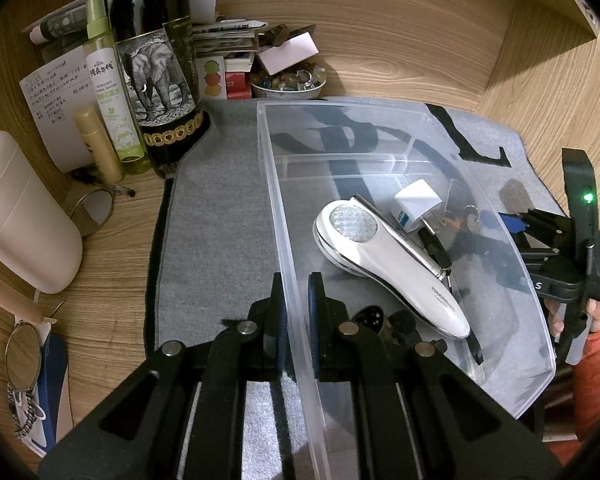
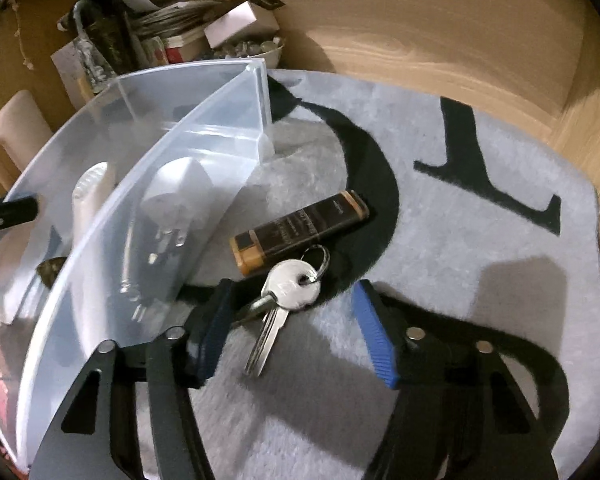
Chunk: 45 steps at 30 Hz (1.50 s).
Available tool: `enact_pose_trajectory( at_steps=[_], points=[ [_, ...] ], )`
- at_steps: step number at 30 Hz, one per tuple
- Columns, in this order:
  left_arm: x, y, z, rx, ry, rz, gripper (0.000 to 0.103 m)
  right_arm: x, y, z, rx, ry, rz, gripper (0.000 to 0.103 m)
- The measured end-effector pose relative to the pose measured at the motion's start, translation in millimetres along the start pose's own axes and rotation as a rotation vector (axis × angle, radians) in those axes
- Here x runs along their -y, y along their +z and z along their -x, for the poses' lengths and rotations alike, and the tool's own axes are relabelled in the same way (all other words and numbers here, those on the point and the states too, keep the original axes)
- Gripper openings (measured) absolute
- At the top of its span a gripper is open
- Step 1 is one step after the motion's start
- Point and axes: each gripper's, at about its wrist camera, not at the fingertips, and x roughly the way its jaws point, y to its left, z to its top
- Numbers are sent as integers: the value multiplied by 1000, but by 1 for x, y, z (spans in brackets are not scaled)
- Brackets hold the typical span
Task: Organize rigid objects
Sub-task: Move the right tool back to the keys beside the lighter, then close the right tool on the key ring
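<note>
With our left gripper (image 1: pixel 298 312) we clamp the near wall of the clear plastic bin (image 1: pixel 380 128), which sits on the grey mat (image 1: pixel 216 208) and holds a white handheld device (image 1: pixel 388 256) and a white charger plug (image 1: pixel 418 202). Our right gripper (image 2: pixel 292 328) hangs with jaws apart over the bunch of keys (image 2: pixel 288 292), pads not touching them; the keys lie on the mat just beside a brown lighter (image 2: pixel 300 232), outside the bin.
</note>
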Motion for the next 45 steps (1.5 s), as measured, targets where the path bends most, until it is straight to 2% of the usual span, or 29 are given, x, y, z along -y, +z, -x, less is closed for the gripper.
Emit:
enact_pose_trajectory(
  at_steps=[2, 5, 13, 24, 28, 29, 36, 39, 40, 43, 44, 45],
  points=[
    [0, 0, 0, 1, 0, 0, 8, -3, 1, -1, 7, -9, 22, 39],
    [0, 0, 0, 0, -1, 1, 8, -6, 1, 1, 12, 5, 39, 25],
    [0, 0, 0, 0, 0, 1, 8, -6, 1, 6, 34, 3, 34, 25],
    [0, 0, 0, 1, 0, 0, 8, -11, 8, 41, 135, -9, 47, 25],
    [0, 0, 0, 1, -1, 0, 8, -14, 14, 54, 168, -1, 56, 19],
    [0, 0, 0, 1, -1, 1, 8, -15, 16, 57, 177, 1, 57, 6],
    [-1, 0, 0, 1, -1, -1, 8, -27, 29, 82, 255, 8, 98, 6],
    [0, 0, 0, 1, 0, -1, 8, -25, 30, 78, 223, 18, 102, 7],
    [0, 0, 0, 1, 0, -1, 8, -24, 28, 74, 201, 18, 98, 13],
    [0, 0, 0, 1, -1, 0, 8, -19, 19, 56, 136, -12, 96, 41],
    [0, 0, 0, 2, -1, 0, 8, -16, 14, 49, 120, -27, 95, 45],
    [0, 0, 0, 1, 0, 0, 8, -13, 10, 42, 99, -35, 93, 45]
  ],
)
